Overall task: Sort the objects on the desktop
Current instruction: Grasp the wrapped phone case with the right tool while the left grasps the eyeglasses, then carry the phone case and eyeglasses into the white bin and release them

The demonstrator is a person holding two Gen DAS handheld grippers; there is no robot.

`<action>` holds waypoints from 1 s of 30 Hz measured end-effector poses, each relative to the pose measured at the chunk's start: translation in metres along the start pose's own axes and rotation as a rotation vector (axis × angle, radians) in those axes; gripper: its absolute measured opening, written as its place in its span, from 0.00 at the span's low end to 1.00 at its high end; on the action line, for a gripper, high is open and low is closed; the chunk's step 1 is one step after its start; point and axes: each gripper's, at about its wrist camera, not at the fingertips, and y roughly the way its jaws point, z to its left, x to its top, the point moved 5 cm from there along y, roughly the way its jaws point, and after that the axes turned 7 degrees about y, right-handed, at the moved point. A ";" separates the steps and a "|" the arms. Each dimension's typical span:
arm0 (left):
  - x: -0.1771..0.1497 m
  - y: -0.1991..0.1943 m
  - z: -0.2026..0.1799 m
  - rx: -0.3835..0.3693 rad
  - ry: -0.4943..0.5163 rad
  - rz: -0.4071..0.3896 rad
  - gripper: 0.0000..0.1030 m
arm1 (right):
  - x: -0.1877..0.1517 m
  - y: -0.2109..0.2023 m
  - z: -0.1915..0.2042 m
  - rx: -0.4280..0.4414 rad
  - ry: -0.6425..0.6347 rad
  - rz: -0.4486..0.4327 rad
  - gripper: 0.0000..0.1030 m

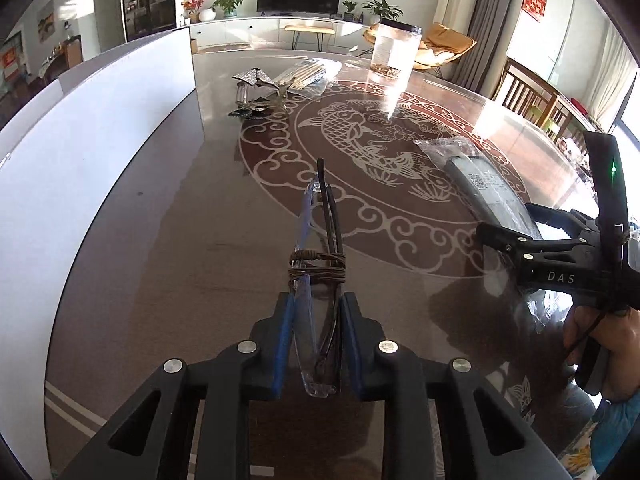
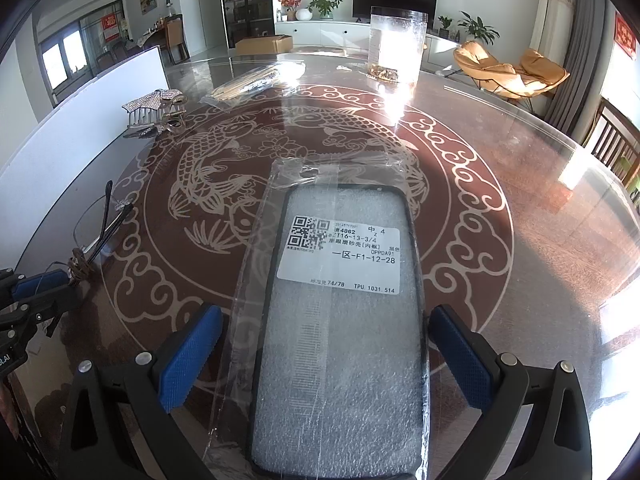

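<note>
We've got the left hand-held gripper (image 1: 316, 344) pinching folded glasses (image 1: 318, 280); right hand-held gripper (image 2: 326, 364) spread round bagged phone case (image 2: 340, 320). Next, we reckon: lift glasses off bench (image 1: 180, 240) w/o slipping.

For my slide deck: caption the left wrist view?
Left gripper shut on folded rimless glasses tied with brown cord, above patterned glass table.

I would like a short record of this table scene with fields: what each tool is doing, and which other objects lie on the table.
left tool: shut on folded glasses, which have a brown cord wound around them
right tool: open, pads on either side of the bagged phone case, not pressing it
table: glass top over a fish pattern
far side: clear jar, bagged chopsticks, sparkly hair clips
left edge: white board
</note>
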 end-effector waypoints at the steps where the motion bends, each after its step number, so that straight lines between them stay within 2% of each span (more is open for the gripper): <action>1: -0.004 -0.006 0.003 -0.007 -0.016 -0.007 0.23 | 0.000 0.000 0.000 0.004 0.000 0.000 1.00; 3: -0.011 -0.021 0.011 -0.022 -0.044 -0.034 0.23 | -0.001 -0.001 0.004 0.045 -0.012 -0.004 0.97; 4: -0.014 -0.031 0.012 -0.027 -0.052 -0.051 0.23 | -0.001 -0.005 0.006 0.070 -0.018 -0.017 0.88; 5: -0.015 -0.038 0.011 -0.026 -0.054 -0.069 0.23 | -0.001 -0.010 0.007 0.092 -0.021 -0.033 0.74; 8: -0.021 -0.064 0.011 -0.008 -0.044 -0.109 0.23 | -0.007 -0.019 0.010 0.170 0.011 0.010 0.74; 14: -0.031 -0.096 0.029 0.004 -0.097 -0.175 0.23 | -0.025 -0.043 0.012 0.229 0.060 0.026 0.73; 21: -0.025 -0.135 0.067 0.025 -0.180 -0.240 0.23 | -0.003 -0.074 0.028 0.356 0.115 -0.006 0.74; 25: -0.023 -0.168 0.113 0.074 -0.232 -0.253 0.23 | 0.033 -0.088 0.069 0.430 0.054 -0.031 0.74; 30: -0.017 -0.191 0.194 0.186 -0.306 -0.241 0.23 | 0.090 -0.103 0.158 0.558 -0.057 -0.062 0.74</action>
